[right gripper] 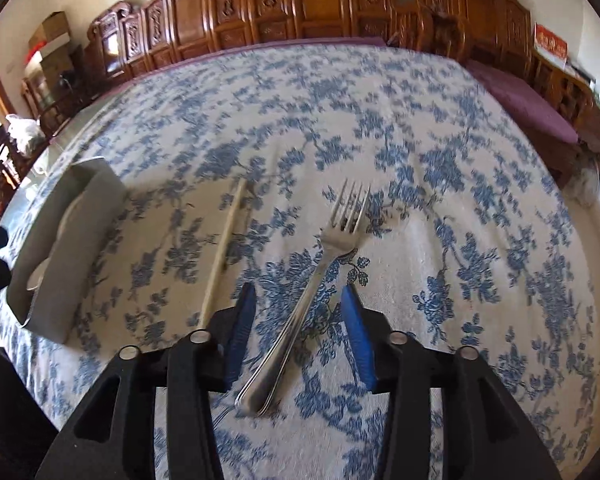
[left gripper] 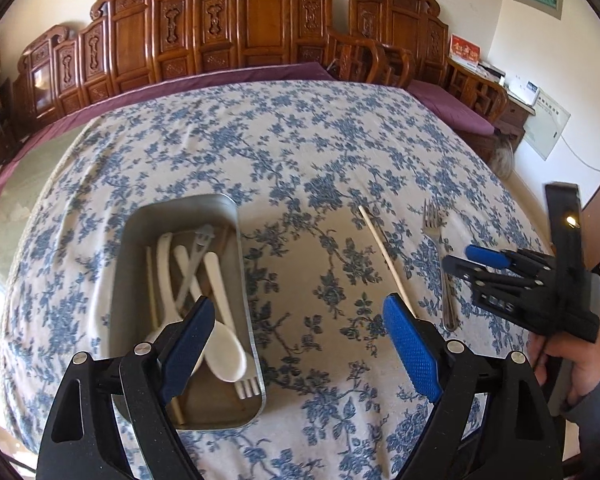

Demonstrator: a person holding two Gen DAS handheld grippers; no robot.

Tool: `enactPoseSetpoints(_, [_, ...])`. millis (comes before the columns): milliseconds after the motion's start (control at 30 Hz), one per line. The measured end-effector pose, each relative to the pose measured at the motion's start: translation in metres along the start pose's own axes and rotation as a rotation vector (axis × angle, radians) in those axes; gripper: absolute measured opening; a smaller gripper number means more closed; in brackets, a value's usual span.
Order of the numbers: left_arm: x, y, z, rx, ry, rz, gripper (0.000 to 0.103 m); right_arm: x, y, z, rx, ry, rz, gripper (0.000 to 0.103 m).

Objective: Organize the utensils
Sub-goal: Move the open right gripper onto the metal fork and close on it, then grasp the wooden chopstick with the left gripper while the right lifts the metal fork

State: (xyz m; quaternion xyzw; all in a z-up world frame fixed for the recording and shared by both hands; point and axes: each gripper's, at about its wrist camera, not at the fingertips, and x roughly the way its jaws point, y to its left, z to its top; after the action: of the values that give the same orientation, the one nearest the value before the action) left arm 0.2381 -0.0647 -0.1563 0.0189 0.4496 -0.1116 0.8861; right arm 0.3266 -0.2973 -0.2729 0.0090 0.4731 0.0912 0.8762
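Below, right tongs (right gripper: 298, 312) straddle the metal fork (right gripper: 300, 304), untouched.

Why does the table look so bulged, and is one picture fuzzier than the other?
Both views bulge because of fisheye lenses. The left wrist view is sharp on the metal tray; the right wrist view is smeared across the tablecloth, though the fork stays fairly clear.

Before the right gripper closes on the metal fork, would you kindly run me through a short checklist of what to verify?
1. Right gripper jaws open: ok.
2. Fork handle lies between the pads: ok.
3. Pads low enough to touch the handle: cannot tell.
4. Chopstick lies apart from the fork: ok.
5. Metal tin has room left among the white utensils: ok.
6. Left gripper open, holding nothing, clear of the fork: ok.
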Motion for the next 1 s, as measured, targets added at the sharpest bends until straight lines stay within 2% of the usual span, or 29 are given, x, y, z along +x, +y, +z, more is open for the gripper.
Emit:
enactPoseSetpoints(267, [0.026,-0.012,-0.005,0.022,0.046,-0.011,0.082,0.026,0.004,0.002,-0.032,0.061,-0.011,0.028])
enactPoseSetpoints(367, [0.034,-0.015,-0.006,0.025,0.056,-0.021,0.082,0.025,0.003,0.001,-0.049,0.062,-0.025,0.018])
enactPoseSetpoints(567, [0.053,-0.025,-0.004,0.036,0.074,-0.054,0.082,0.019,-0.009,-0.003,-0.061,0.089,0.005,0.010])
enactPoseSetpoints(833, [0.068,-0.048,-0.007,0.073,0.080,-0.101,0.082,0.006,-0.024,-0.019,-0.042,0.085,0.008,0.009])
enactPoseSetpoints(1000, [0.078,-0.067,-0.012,0.100,0.096,-0.122,0.072,0.001,-0.029,-0.026,-0.035,0.077,0.009,0.009])
